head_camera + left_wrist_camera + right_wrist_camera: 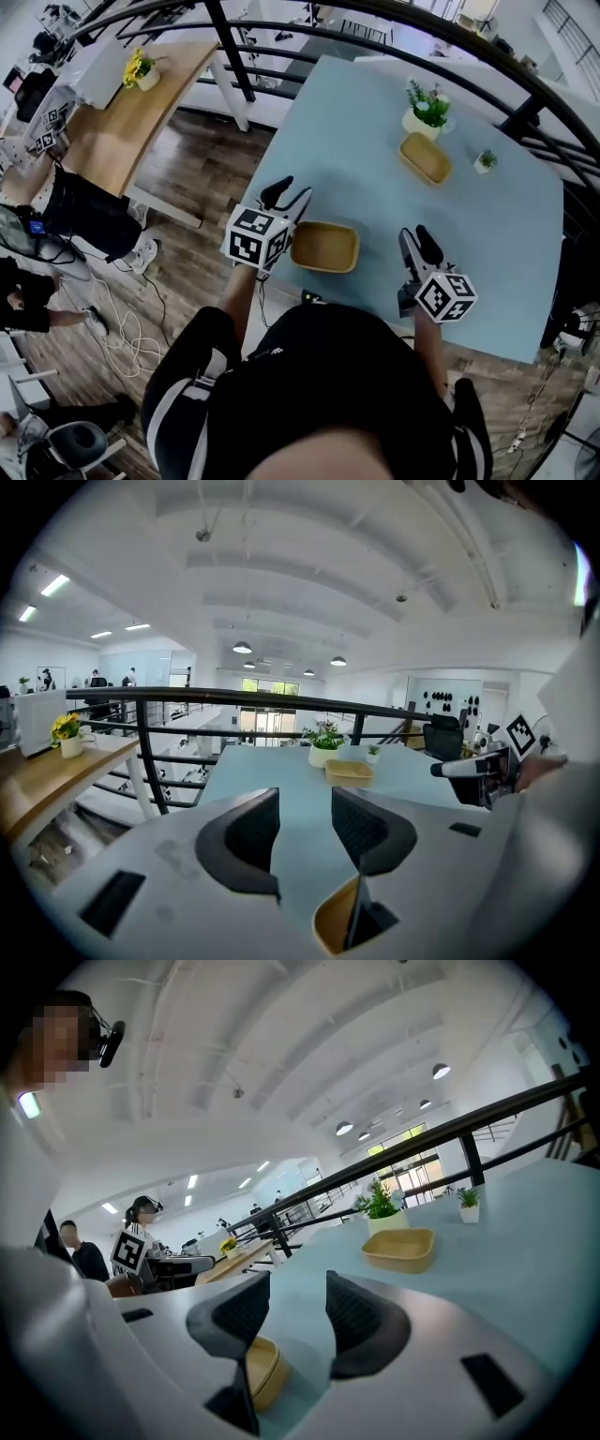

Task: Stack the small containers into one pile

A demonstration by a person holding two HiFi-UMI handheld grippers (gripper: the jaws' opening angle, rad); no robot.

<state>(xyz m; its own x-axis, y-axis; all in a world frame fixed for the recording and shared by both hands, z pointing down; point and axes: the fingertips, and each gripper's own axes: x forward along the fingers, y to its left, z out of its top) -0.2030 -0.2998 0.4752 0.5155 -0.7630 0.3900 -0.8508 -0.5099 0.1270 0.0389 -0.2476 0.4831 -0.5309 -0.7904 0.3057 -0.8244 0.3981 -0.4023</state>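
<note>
Two shallow tan containers lie apart on the light-blue table. The near container sits by the front edge, between my two grippers. The far container rests beside a potted plant. My left gripper hovers just left of the near container, open and empty. My right gripper hovers to its right, also open and empty. In the left gripper view the gripper points across the table, with the near container below its right jaw and the far container ahead. The right gripper view shows its gripper, the near container and the far container.
A white-potted plant and a tiny plant stand near the far container. A black railing runs behind the table. To the left is a wooden desk with yellow flowers, and cables lie on the wooden floor.
</note>
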